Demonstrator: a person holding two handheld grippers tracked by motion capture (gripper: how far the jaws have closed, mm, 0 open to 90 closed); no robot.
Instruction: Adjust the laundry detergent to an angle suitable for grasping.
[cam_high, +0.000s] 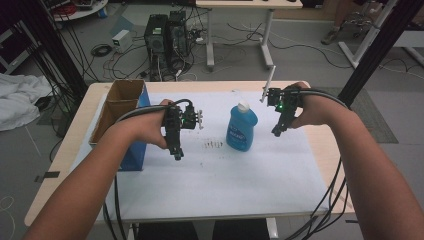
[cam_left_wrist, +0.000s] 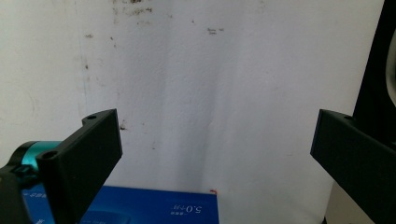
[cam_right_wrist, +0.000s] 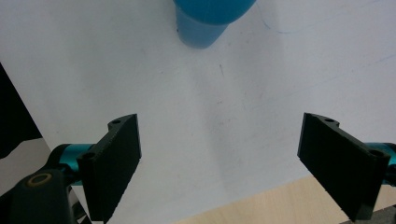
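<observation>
- Approach stage, by the look of it: blue detergent bottle (cam_high: 241, 127) upright near the middle of the white sheet (cam_high: 220, 175), untouched, with a gripper on either side.
- Left gripper (cam_high: 177, 154) to the left of the bottle, well apart from it, jaws spread with nothing between them.
- Right gripper (cam_high: 276, 132) just right of the bottle, nearer than the left one, jaws likewise wide apart and empty.
- Next move, as a judgement: close the right gripper in on the bottle's body, jaws kept wide enough to straddle it, squeeze gentle on the soft plastic.
- From the right gripper view: rounded blue edge of the bottle (cam_right_wrist: 208, 18) at the far top, ahead of the jaws.
- From the left gripper view: blue printed carton (cam_left_wrist: 154, 207) under the jaws, plus dark specks on the sheet.
- From the high view: open brown cardboard box (cam_high: 117, 107) at the left edge of the table (cam_high: 65, 150).
</observation>
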